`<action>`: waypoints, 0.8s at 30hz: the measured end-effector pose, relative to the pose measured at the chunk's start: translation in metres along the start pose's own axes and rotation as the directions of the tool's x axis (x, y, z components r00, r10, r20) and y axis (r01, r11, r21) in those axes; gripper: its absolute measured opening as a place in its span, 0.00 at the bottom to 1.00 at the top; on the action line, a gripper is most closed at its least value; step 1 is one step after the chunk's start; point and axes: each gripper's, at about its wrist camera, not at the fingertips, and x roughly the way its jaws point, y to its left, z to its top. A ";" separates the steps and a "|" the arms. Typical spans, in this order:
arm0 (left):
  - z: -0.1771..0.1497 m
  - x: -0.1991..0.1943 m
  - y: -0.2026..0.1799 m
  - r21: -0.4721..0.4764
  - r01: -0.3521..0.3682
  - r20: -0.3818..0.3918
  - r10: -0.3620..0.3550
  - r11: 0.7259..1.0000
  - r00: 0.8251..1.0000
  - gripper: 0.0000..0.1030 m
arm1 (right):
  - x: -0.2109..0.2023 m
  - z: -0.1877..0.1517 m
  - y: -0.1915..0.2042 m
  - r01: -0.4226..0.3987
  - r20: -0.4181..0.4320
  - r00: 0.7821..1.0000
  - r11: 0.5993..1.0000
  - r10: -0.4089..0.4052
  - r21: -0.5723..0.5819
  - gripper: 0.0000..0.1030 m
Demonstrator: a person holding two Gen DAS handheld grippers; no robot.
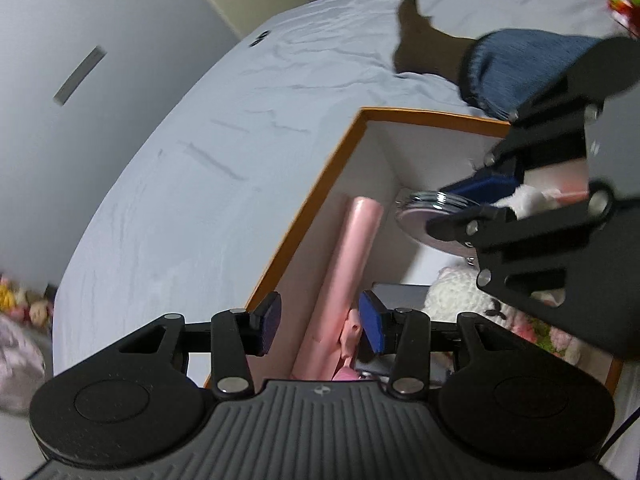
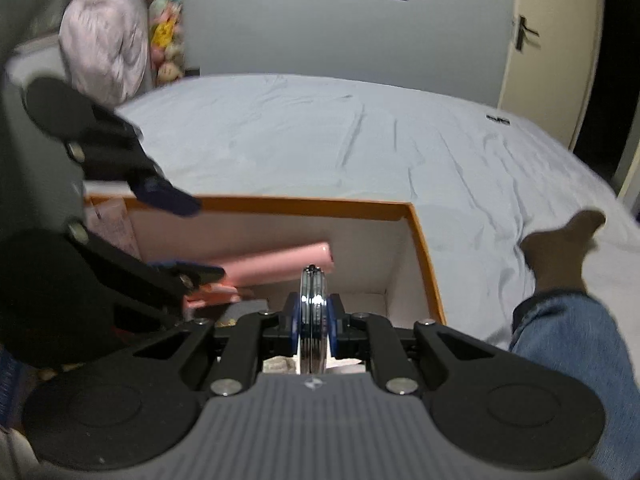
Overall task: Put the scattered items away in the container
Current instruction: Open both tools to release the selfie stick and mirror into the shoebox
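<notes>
Jaws of my right gripper (image 2: 315, 328) are clamped on a round metal mirror (image 2: 313, 312) above the orange box (image 2: 424, 248). Jaws of my left gripper (image 1: 320, 322) stand apart over the pink roll (image 1: 350, 260), holding nothing.

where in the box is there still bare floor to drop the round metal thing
Bare floor shows in the box corner past the pink tube, below the round metal compact that the right gripper clamps. The side near the open left gripper is crowded: tube, white knitted toy, dark flat item.
</notes>
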 end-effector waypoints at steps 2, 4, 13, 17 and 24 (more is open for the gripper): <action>-0.002 0.000 0.005 -0.044 -0.015 -0.020 0.014 0.999 1.000 0.50 | 0.006 0.000 0.006 0.021 -0.017 1.000 0.999 -0.021 -0.034 0.14; -0.005 -0.001 0.010 -0.085 -0.031 -0.028 0.028 0.996 0.999 0.50 | 0.011 -0.001 0.010 0.019 -0.027 0.999 0.998 -0.021 -0.059 0.14; -0.015 -0.010 0.012 -0.183 -0.088 -0.028 0.085 0.979 0.996 0.50 | 0.020 -0.008 0.025 0.028 -0.088 0.995 0.990 -0.041 -0.141 0.15; -0.021 -0.008 0.019 -0.270 -0.095 -0.068 0.080 0.958 0.994 0.50 | 0.019 -0.008 0.027 0.034 -0.097 0.994 0.986 -0.051 -0.165 0.17; -0.031 -0.009 0.025 -0.387 -0.082 -0.083 0.054 0.919 0.995 0.56 | 0.014 -0.009 0.033 0.053 -0.093 0.993 0.977 -0.073 -0.208 0.19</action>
